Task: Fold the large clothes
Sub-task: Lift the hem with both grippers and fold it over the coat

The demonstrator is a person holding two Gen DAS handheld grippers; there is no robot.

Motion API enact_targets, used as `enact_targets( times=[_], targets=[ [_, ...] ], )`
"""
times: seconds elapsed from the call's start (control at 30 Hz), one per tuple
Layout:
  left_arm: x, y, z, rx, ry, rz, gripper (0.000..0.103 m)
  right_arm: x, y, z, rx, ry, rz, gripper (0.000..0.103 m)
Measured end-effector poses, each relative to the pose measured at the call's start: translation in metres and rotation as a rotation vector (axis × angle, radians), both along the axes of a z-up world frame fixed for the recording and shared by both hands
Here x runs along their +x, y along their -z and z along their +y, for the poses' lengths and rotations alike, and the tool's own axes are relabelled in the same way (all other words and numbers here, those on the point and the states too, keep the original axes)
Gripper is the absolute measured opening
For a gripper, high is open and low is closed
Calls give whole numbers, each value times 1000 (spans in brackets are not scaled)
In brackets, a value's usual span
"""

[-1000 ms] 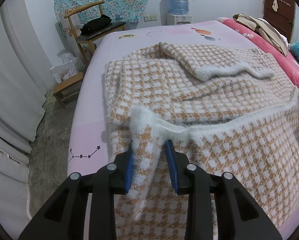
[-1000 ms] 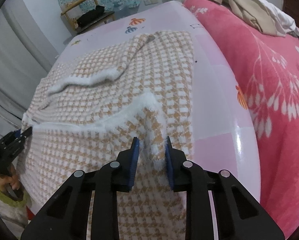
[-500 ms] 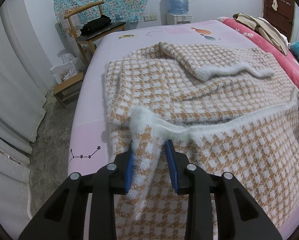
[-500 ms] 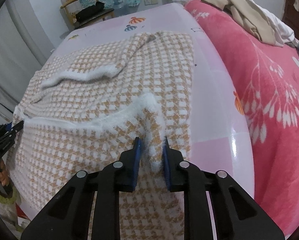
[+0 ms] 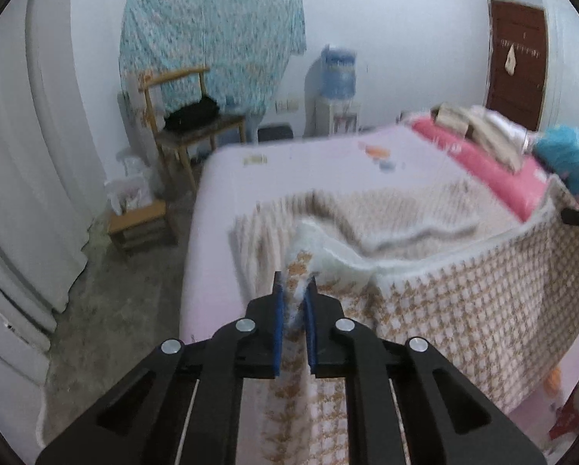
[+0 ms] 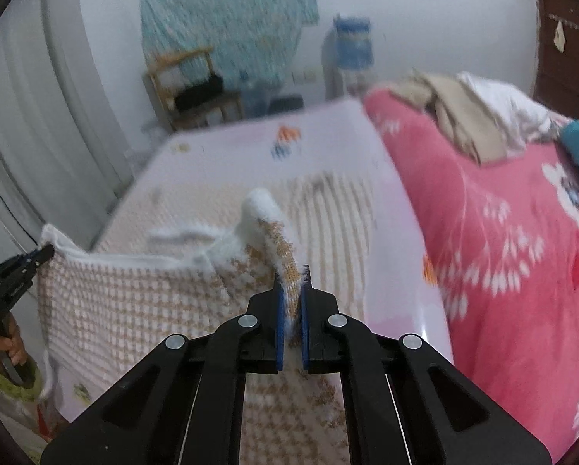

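Note:
A large tan-and-white houndstooth garment [image 5: 463, 302] with fluffy white trim lies on the pink bed [image 5: 308, 162]. My left gripper [image 5: 294, 294] is shut on its near left corner and holds that edge lifted off the bed. My right gripper [image 6: 290, 283] is shut on the near right corner of the garment [image 6: 142, 302], also lifted. The hem hangs stretched between the two grippers, and the rest lies on the bed behind. The left gripper shows at the left edge of the right wrist view [image 6: 14, 275].
A red floral blanket [image 6: 502, 240] covers the bed's right side, with beige clothes [image 6: 456, 116] piled on it. A wooden chair [image 5: 188, 124] with a black item, a small stool [image 5: 138, 224], a water dispenser [image 5: 337, 89] and white curtains [image 5: 26, 155] stand left and beyond.
Both grippers closed on the hem corners and rose, lifting the garment's near edge off the bed. The views now look more level across the room.

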State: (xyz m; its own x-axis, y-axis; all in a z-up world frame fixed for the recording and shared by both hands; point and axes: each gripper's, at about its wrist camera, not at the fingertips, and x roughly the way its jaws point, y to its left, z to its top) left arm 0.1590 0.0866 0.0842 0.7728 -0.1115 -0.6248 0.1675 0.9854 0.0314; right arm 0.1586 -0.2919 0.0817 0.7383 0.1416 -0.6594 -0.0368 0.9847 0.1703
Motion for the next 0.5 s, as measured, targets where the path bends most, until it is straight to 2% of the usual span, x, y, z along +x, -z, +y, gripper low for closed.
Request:
enact_targets(
  times=[0.17,0.3,0.37,0.43,0.5],
  targets=[
    [51,-32,4,-43,12,-65,9,45,-28,-4,-37,-15,-93,5],
    [115,-42,-2,-42,12,-81,9,107,-37,-20,5,-29,-113,5],
    [148,-34,-9,-15,9,-63,9,142,-29,-27,28,-25,-89,5],
    [184,-16,-13,-16,10,3,9,176,-12,-34,53,-23,-41,5],
    [215,10,-16,-18,6,83,9,211,18,-40,81,-19,49,5]
  ],
)
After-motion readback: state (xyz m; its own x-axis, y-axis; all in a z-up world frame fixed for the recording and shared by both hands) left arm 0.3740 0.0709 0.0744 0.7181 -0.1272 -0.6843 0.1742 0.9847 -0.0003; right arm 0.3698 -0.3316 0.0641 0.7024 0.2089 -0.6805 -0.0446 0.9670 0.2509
